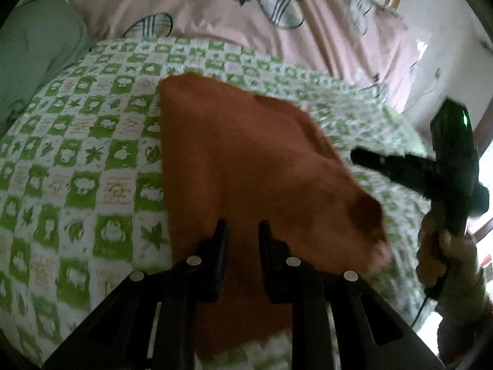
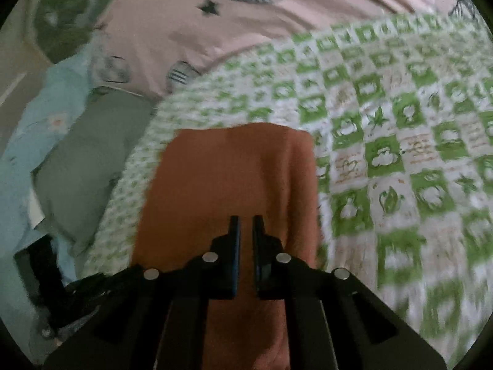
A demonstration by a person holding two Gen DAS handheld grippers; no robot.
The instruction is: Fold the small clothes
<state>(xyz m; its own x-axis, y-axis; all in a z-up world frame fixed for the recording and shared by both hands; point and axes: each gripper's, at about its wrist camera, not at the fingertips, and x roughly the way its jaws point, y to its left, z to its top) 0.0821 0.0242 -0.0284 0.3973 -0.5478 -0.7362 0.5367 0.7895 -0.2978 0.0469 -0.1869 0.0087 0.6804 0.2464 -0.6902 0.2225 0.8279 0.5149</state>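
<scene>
My left gripper (image 1: 242, 226) is black, with silver round screws (image 1: 194, 260); my right gripper (image 2: 245, 222) shows blue pads (image 2: 236, 246) and matching screws.

Orange cloth (image 1: 246, 160): one. Green-checked sheet (image 1: 86, 160) beneath it: one. Pink quilt (image 1: 215, 6) beyond it: one. Hand-held grippers: two.

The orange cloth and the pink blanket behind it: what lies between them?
Only green checked sheet between the orange cloth and pink blanket; both wrist views show it.
</scene>
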